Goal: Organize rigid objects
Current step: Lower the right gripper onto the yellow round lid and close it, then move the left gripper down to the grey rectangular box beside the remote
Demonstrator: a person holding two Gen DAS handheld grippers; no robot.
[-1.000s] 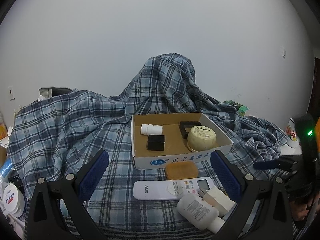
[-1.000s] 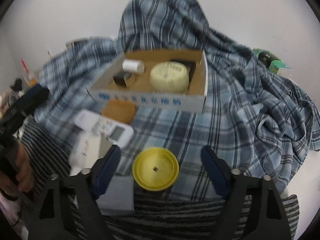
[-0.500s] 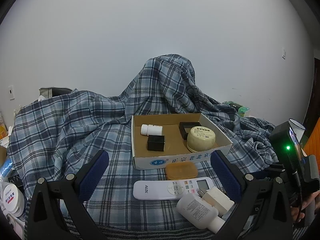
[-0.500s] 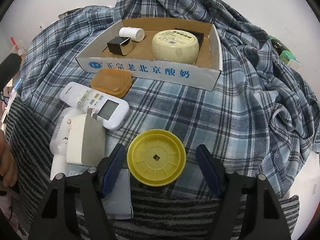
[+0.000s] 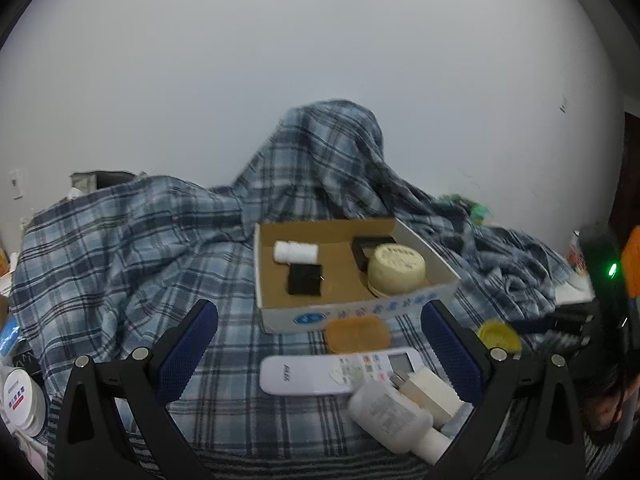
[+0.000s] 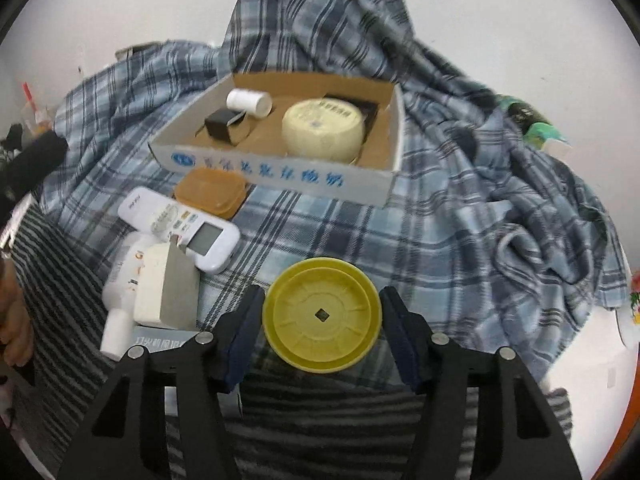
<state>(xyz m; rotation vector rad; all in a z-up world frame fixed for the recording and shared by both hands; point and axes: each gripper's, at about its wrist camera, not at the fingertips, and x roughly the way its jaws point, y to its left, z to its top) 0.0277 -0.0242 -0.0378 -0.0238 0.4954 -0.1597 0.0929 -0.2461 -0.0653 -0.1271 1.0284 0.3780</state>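
Lighting: soft, even, diffuse; source not visible. Shadows faint. Glare: none; one green indicator light (image 5: 612,270) glows at right edge. Distortion: heavy fisheye curvature, black vignette corners. Blur: slight smear on blue plaid cloth (image 6: 460,216) and printed white cardboard tray (image 6: 280,174).
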